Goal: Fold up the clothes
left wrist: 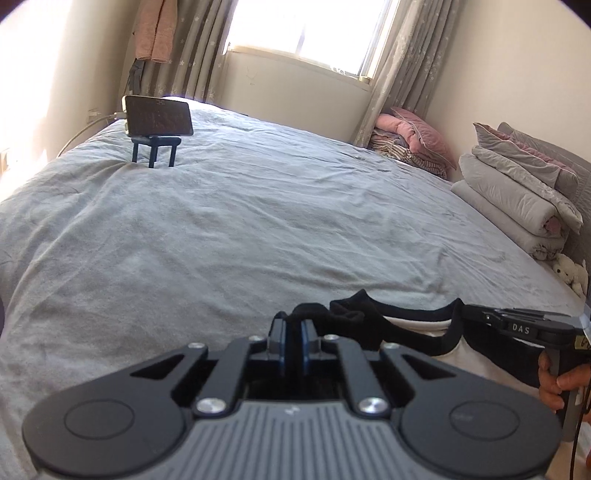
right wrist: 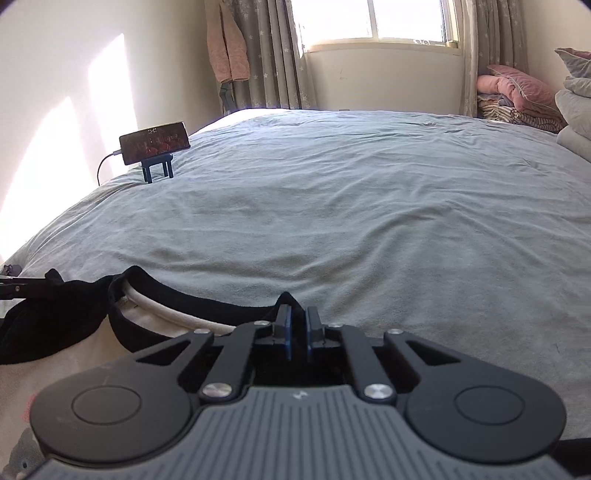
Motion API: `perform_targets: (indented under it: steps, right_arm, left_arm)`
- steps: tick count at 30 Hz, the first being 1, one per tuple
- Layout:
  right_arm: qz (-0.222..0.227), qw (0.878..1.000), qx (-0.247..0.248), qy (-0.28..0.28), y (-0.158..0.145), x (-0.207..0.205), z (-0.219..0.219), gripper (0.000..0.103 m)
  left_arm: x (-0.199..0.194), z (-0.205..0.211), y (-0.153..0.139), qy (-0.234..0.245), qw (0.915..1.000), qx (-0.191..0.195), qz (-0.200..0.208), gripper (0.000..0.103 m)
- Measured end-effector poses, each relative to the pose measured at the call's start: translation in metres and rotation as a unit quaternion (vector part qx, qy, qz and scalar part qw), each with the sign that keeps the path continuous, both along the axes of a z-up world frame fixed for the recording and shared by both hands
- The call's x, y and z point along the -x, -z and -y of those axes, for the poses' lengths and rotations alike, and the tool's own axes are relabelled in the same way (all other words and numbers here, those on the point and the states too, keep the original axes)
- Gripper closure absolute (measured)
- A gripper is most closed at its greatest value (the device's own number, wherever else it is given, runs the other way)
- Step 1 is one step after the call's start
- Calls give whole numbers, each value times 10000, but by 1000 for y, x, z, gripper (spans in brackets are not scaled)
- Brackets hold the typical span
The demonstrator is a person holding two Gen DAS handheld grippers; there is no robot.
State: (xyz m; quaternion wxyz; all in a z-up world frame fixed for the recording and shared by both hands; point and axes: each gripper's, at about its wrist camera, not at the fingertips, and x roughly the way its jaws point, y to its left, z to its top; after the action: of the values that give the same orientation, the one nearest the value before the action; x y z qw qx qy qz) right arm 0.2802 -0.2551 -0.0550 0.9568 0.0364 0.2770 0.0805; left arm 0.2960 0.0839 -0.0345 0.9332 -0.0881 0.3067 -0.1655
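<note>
Left gripper [left wrist: 293, 325] clamping black shoulder of white T-shirt [left wrist: 413, 326]; right gripper [right wrist: 297, 321] clamping opposite black shoulder. You're holding shirt at near edge of grey bedspread [left wrist: 258, 221], pinching both shoulders, likely for spreading it flat before folding.

A bedroom in a home: a wide bed [right wrist: 369, 206] under a grey cover fills the room, with folded quilts [left wrist: 517, 195] and pink pillows [left wrist: 417, 136] stacked along its far side. Patterned curtains [right wrist: 273, 55] frame a sunlit window [right wrist: 373, 22], a pink garment [right wrist: 225, 40] hangs by the wall, and a phone [left wrist: 159, 116] on a small stand sits on the bed beside a soft toy [left wrist: 570, 273].
</note>
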Motion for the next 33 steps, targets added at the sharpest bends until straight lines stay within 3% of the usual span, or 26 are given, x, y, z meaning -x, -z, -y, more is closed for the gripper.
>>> perform_targets:
  steps: [3, 7, 10, 12, 16, 21, 28, 33]
  right_arm:
    - [206, 9993, 215, 233, -5, 1, -2, 97]
    - [8, 9987, 442, 261, 5, -11, -10, 97]
    - [-59, 9987, 457, 233, 9, -13, -10, 96]
    - [-107, 9994, 231, 217, 7, -13, -4, 93]
    - [-190, 9996, 94, 175, 4, -12, -1, 88]
    - [-217, 9995, 184, 105, 3, -12, -7, 86]
    - [-244, 9991, 356, 5, 3, -10, -11, 80]
    - [-237, 9988, 428, -30, 3, -10, -13, 79]
  left_arm:
    - [-10, -12, 6, -642, 9971, -218, -356, 95]
    - [-24, -7, 15, -710, 9942, -466, -653, 91]
    - [-25, -3, 4, -614, 9955, -514, -516, 78]
    - [-24, 0, -5, -467, 9970, -552, -270, 62]
    - [-28, 16, -15, -51, 9982, -594, -46, 53]
    - [-39, 46, -8, 350, 9958, -840, -85, 51]
    - [-45, 69, 10, 496, 9913, -1199, -197, 51]
    - [-45, 72, 11, 448, 9898, -1340, -171, 63]
